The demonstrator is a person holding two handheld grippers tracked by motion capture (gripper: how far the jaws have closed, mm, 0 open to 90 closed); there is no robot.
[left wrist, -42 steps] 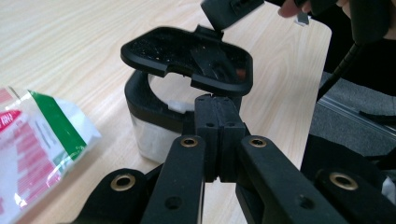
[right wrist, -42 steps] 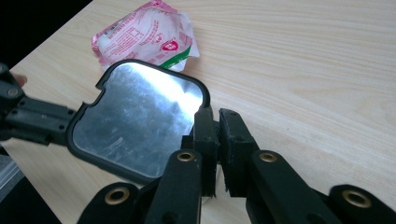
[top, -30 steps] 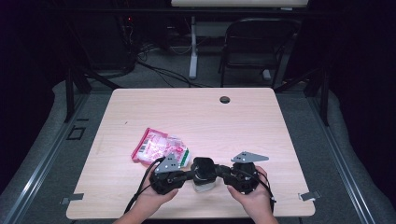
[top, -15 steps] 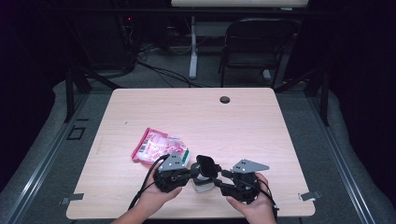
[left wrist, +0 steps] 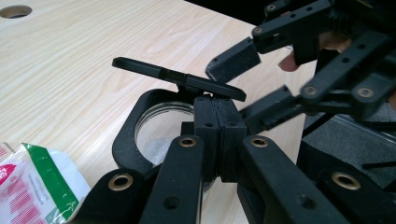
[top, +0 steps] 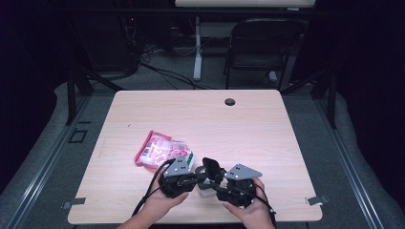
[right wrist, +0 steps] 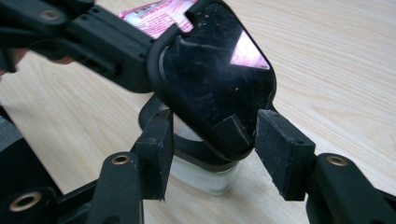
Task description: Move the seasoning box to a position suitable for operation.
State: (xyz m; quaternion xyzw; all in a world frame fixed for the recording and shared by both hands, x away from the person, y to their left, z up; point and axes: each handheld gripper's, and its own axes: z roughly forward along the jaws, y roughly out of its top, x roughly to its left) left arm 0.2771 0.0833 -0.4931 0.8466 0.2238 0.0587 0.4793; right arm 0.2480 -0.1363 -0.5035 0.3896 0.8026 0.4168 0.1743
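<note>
At the near edge of the bench [top: 286,143], the left gripper [top: 193,179] has its jaws clamped tight on the black collar of a clear jar [top: 205,191], whose hinged lid [left wrist: 180,79] stands flipped up. The right gripper [top: 217,183] faces it just beside; its jaws have just been opening and now stand apart either side of the lid, not pressing it. Beyond the left gripper, a pink packet [top: 162,149] lies flat. Farther off, a round hole [top: 230,102] sits near the far edge.
</note>
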